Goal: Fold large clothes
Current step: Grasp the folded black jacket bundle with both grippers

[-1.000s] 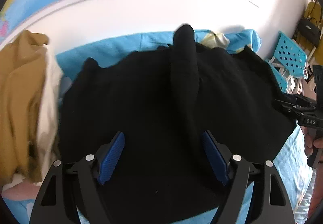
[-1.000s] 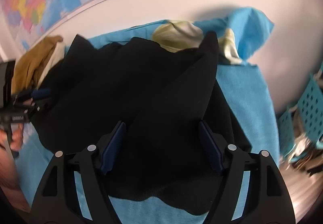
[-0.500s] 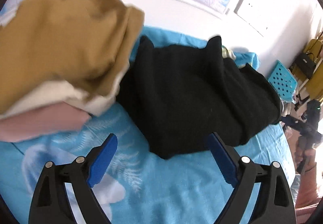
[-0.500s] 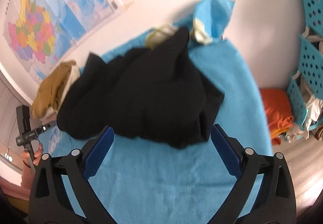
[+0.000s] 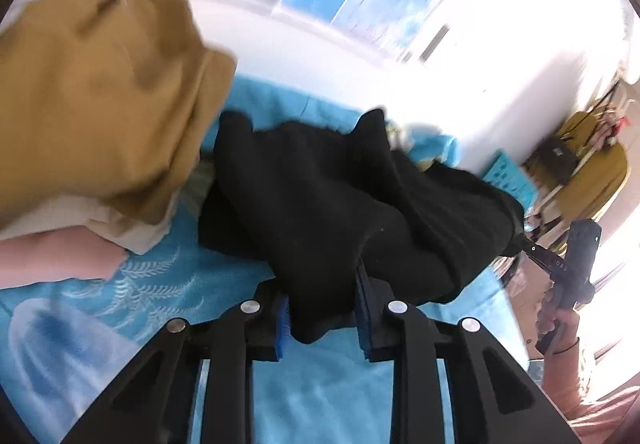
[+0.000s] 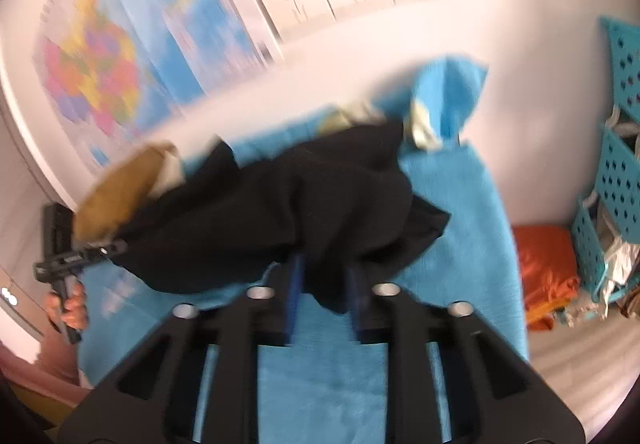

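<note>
Left wrist view, item one: black garment [image 5: 340, 212], large, dark knit, lying bunched and creased on a blue cloth-covered surface [image 5: 168, 304], whether tabletop or bed cannot be told. Near hem corner sits between the fingers of the left gripper [image 5: 322, 314]; jaws have just been closing and now pinch the fabric, gap narrow.

Item two: right gripper [image 6: 324, 294], seen in the right wrist view, jaws likewise just closed, nearly together, with a fold of the same black garment [image 6: 288, 212] caught between them. Picture blurred; exact edge held cannot be told.

Item three: stack of other clothes, mustard piece [image 5: 100, 104] on top, cream and pink layers beneath, at the left of the blue surface, touching or just beside the black garment. Appears to be folded work, though that is a judgement.

Item four: teal perforated baskets [image 6: 618, 180] and an orange cloth [image 6: 546, 264] to the right, off the surface.

Progress, judged: black garment not yet folded; no flat panels, no squared edges. Both lower corners are gripped, so the piece looks ready to be lifted or drawn out flat. Spreading, folding over and stacking all remain.
</note>
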A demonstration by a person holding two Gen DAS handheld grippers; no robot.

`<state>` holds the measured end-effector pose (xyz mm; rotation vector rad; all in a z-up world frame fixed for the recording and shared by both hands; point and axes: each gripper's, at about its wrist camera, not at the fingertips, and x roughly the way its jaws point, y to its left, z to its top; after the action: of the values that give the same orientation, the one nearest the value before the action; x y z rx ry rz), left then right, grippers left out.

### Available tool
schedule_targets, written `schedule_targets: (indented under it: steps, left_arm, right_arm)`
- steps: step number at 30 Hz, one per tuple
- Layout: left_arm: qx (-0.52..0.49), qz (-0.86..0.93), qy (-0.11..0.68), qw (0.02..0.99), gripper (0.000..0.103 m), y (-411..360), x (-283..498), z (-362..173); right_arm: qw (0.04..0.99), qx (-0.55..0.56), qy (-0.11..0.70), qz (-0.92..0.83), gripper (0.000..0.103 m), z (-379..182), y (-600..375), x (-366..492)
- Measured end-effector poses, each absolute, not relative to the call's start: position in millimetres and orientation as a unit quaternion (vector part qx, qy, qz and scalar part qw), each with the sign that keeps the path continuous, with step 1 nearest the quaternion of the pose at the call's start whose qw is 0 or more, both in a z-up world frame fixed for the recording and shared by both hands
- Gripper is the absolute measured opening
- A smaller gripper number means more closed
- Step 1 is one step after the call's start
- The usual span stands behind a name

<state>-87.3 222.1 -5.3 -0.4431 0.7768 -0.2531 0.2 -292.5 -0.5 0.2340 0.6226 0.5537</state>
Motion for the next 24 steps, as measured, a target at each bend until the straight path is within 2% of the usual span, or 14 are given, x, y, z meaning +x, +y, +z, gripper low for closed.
schedule_targets:
  steps: [1, 3, 5, 6, 8, 9, 10, 11, 13, 16, 24]
  left_arm:
    - [-0.214, -0.122, 0.370, 0.896, 0.024, 222, -95, 1]
    - [-0.234, -0.140, 0.381, 0.883, 0.025, 224, -103, -6]
    - [-0.256, -0.137, 0.424, 0.858, 0.027, 226, -101, -31]
    - [-0.237, -0.117, 0.452, 0.852, 0.027, 219, -100, -47]
    - [-0.222, -0.098, 0.471, 0.848, 0.040, 212, -101, -63]
    - [-0.227, -0.093, 0.464, 0.851, 0.042, 213, -105, -63]
    - [-0.228, -0.091, 0.453, 0.857, 0.044, 213, -111, -59]
    - [-0.226, -0.087, 0.447, 0.861, 0.049, 214, -117, -55]
    - [-0.226, -0.079, 0.437, 0.867, 0.058, 215, -129, -48]
    - [-0.234, -0.098, 0.431, 0.866, 0.067, 214, -149, -42]
    - [-0.286, -0.209, 0.463, 0.812, 0.070, 166, -133, -62]
  right_arm:
    - [0.906, 0.124, 0.298, 0.272, 0.004, 2, -302, -5]
    - [0.902, 0.135, 0.324, 0.251, 0.004, -12, -314, -7]
    - [0.875, 0.137, 0.400, 0.235, 0.005, -48, -314, 1]
    - [0.866, 0.141, 0.419, 0.233, 0.005, -59, -312, 2]
    - [0.838, 0.177, 0.460, 0.234, 0.015, -85, -315, 3]
    - [0.835, 0.190, 0.461, 0.234, 0.017, -87, -317, 2]
    - [0.833, 0.205, 0.457, 0.236, 0.025, -87, -322, -2]
    - [0.834, 0.220, 0.452, 0.228, 0.052, -84, -329, -8]
    - [0.835, 0.239, 0.439, 0.229, 0.087, -77, -336, -20]
    - [0.821, 0.257, 0.437, 0.262, 0.086, -77, -334, -35]
    - [0.762, 0.307, 0.455, 0.344, 0.087, -97, -277, -23]
